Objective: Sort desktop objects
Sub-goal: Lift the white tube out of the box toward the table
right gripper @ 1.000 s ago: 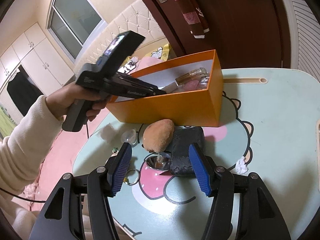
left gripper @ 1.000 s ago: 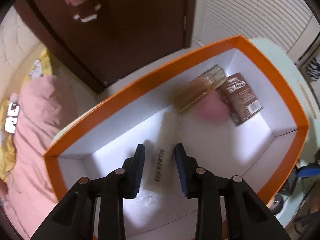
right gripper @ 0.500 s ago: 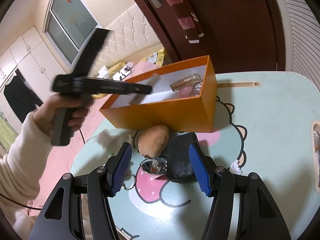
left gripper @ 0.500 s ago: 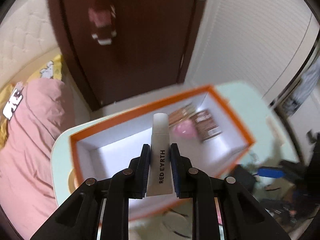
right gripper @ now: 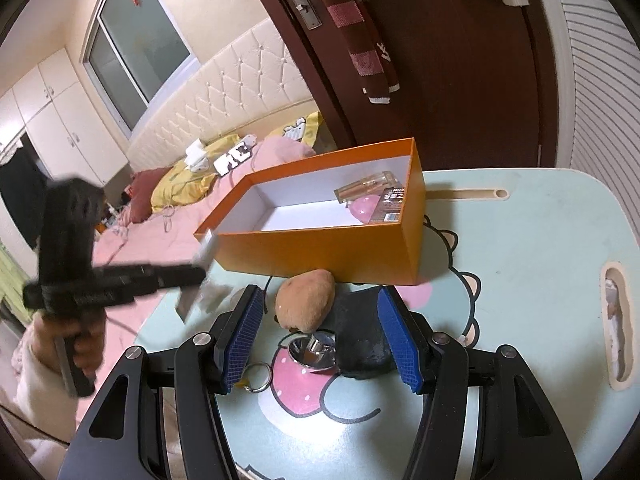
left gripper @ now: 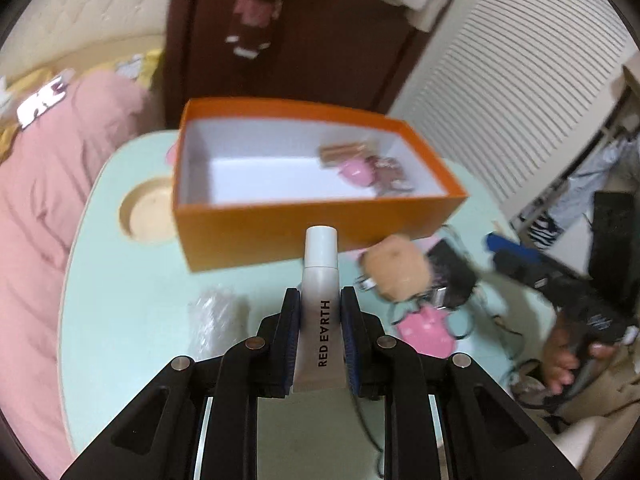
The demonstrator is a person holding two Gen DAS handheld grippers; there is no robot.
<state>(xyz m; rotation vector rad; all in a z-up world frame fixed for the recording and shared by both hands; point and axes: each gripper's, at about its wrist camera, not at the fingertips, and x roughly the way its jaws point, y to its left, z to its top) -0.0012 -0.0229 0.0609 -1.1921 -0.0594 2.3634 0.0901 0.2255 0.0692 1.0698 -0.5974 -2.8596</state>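
The left claw (left gripper: 320, 312) is clamped on a white tube (left gripper: 320, 280). The tube has black letters on it and its cap points away, toward the orange box (left gripper: 320, 232). The claw holds the tube up over the table (left gripper: 132, 300), in front of the box and not inside it.

The box sits on the light green table. Inside it, at one end, lie a gold bottle (right gripper: 366, 186), a pink round thing (right gripper: 366, 206) and a brown packet (right gripper: 390, 206), all close together. The other end of the box is bare white.

The right claw (right gripper: 320, 340) is wide apart and holds nothing. It hangs over a few things just in front of the box: a tan plush toy (right gripper: 306, 298), a black pouch (right gripper: 360, 336) beside it, a shiny silver thing (right gripper: 312, 350) between them, and a small metal ring (right gripper: 256, 376) near the left pad. A bit of clear plastic (left gripper: 212, 316) lies on the table to the left of the tube.

A pink blanket (left gripper: 36, 184) covers the bed past the table.
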